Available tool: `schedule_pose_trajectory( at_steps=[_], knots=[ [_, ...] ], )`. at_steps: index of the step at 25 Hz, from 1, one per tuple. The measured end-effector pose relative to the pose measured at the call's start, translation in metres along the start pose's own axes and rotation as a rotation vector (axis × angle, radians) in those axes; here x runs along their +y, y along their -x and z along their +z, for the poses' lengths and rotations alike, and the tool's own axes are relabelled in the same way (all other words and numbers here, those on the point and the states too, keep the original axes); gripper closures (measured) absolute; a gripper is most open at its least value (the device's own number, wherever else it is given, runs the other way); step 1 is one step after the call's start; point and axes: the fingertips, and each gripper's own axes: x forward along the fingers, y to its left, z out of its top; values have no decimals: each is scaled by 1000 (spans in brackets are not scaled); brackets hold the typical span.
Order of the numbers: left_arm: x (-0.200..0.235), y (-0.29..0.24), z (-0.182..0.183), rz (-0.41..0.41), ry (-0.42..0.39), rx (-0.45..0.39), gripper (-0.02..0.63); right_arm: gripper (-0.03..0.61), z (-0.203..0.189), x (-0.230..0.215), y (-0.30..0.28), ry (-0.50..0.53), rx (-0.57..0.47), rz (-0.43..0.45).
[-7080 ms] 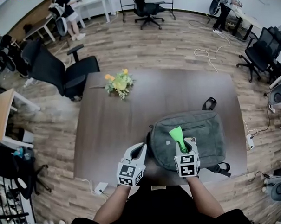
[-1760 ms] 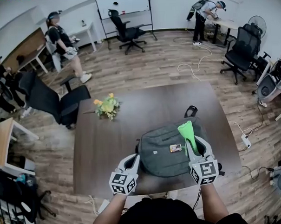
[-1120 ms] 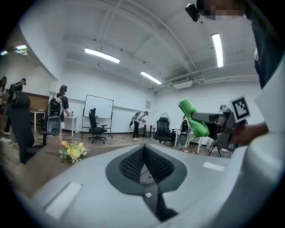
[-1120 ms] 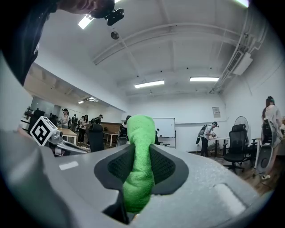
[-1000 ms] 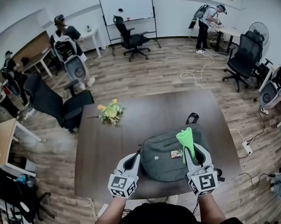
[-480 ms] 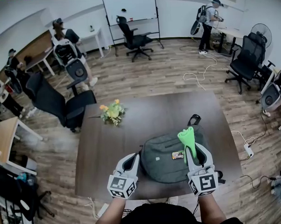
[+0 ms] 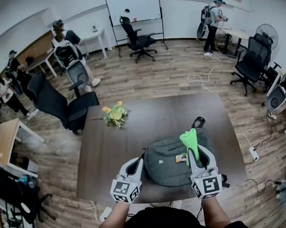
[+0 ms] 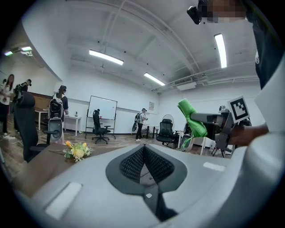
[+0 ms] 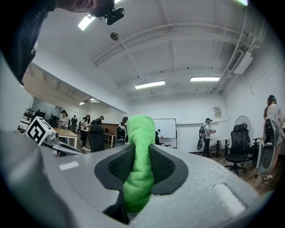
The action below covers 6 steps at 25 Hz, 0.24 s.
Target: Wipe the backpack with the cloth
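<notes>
Right gripper (image 7: 194, 150): jaws clamped on the green cloth (image 7: 188, 138), pointed away from the person, positioned over the right part of the backpack (image 7: 166, 164).

Cloth: bunched into a narrow roll, gripped at the lower part, free end standing up past the jaw tips. Contact between cloth and backpack: cannot be determined.

Left gripper (image 7: 137, 162): jaws together, nothing between them. Positioned just beside the left edge of the backpack, near the front edge of the surface (image 7: 129, 130), aimed level across the room.

Backpack: grey, lying flat on the near right part of the dark wooden surface. Carry handle (image 7: 198, 122) at the far side. Small orange tag (image 7: 181, 157) on the upper face, just left of the right gripper.

Bunch of yellow flowers (image 7: 114, 115): on the far left part of the surface, well apart from the backpack.

Surroundings: wood floor, black office chairs, whiteboard (image 7: 132, 8) at the far wall, several persons standing at desks.
</notes>
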Motion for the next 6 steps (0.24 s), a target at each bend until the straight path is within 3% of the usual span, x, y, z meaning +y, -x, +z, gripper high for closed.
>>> schedule_pose_trajectory(
  at_steps=[6],
  knots=[
    [0, 3, 2, 3, -1, 0, 594, 486, 5, 0, 0, 6, 4, -9]
  ],
)
